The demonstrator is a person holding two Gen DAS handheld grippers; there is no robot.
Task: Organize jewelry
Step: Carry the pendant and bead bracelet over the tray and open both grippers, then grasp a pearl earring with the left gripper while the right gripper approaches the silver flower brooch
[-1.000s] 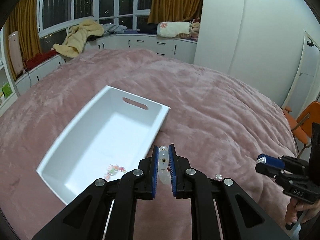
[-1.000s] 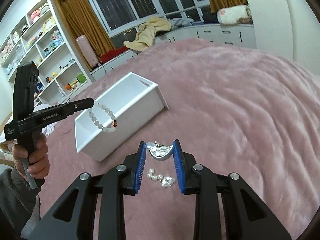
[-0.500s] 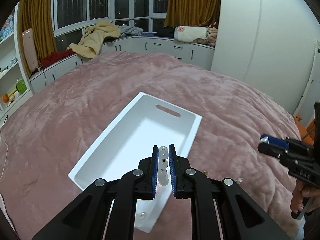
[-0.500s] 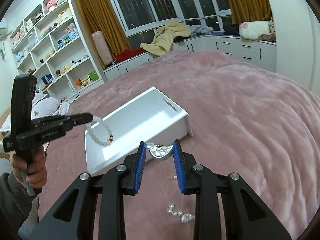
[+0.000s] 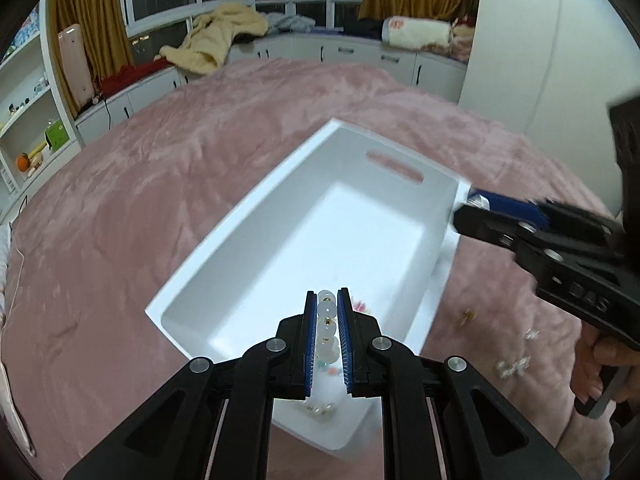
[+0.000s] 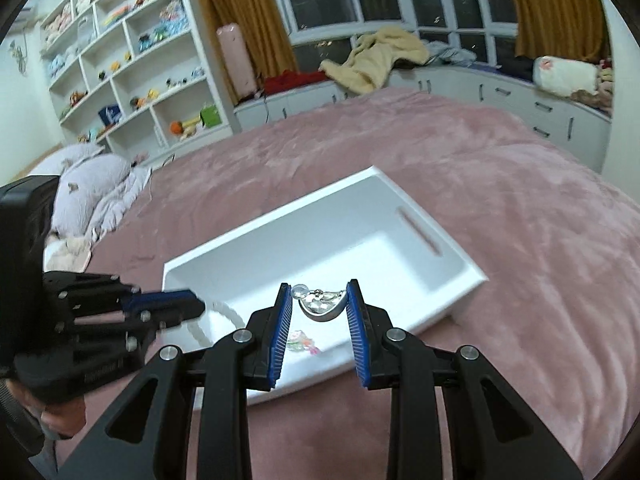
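- L gripper [image 5: 327,322]: jaws closed tight on a pale bead bracelet [image 5: 326,332]; the beads are seen stacked between the blue pads, w/ the lower ones hanging beneath, over the near end of the bin.
- R gripper [image 6: 319,322]: a silver crescent-shaped piece [image 6: 322,305] is clamped across the tips, jaws only partly closed around it; a small round clear bit is seen at its left end.
- In the R wrist view the L gripper is seen at left w/ a loop of the bracelet drooping from its tip into the bin.
- 1 white plastic bin [image 5: 256,204] is placed on the pink plush bedspread [image 5: 132,200], both grippers held above its near end; 1 slot handle is cut in its far wall.
- Inside the bin, near end: 1 small pastel-coloured cluster [image 6: 303,343] directly below the R jaws, & 1 small pearl-like cluster [image 5: 320,410] below the L jaws.
- On the bedspread beside the bin, R side in the L view: 3 loose bits are counted – 1 gold-toned [image 5: 466,314], 2 clear/silver [image 5: 513,366]; too blurred for naming.
- Further off: white window-seat cabinets w/ a cream blanket [image 6: 378,60] heaped on them, mustard curtains, open shelving at left.
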